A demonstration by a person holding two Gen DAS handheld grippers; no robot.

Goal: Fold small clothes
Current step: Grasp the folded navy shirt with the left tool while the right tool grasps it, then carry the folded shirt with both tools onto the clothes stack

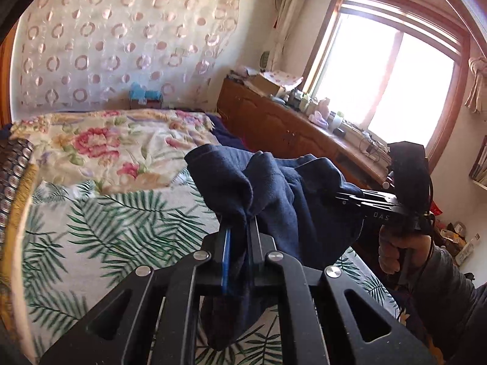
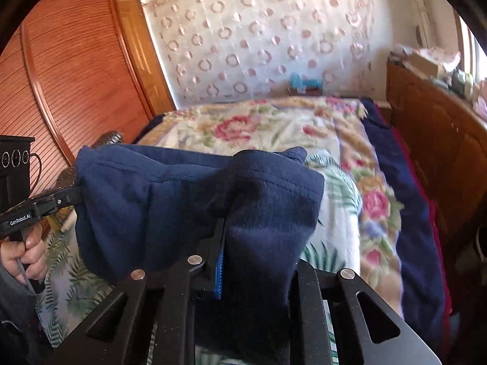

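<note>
2 claws, both on my 1 navy garment [image 1: 283, 188]. My left claw [image 1: 240, 228] is clamped on a bunched corner of the cloth, pinched between the blue-padded fingers [image 1: 225, 252], the rest drooping below and to the right. In the right wrist view my right claw [image 2: 223, 237] is also clamped on the fabric, which drapes over its right finger and hides it; only the left blue pad shows. No earlier view to compare. The garment hangs stretched between the 2 claws, lifted off the bed [image 1: 100, 225], not lying on it. Left view shows the right claw coming in side-on at the cloth's far edge, a hand [image 1: 395, 252] on its grip; right view shows the left claw [image 2: 73, 194] at the cloth's left edge, hand [image 2: 27, 252] below.

Bed below has a palm-leaf sheet, with a floral blanket [image 1: 115, 143] further back. Patterned curtain [image 1: 121, 36] covers the back wall. Wooden cabinet [image 1: 274, 121] with clutter runs under a bright window [image 1: 389, 73]. Slatted wooden wardrobe [image 2: 70, 67] to the left in the right view.
</note>
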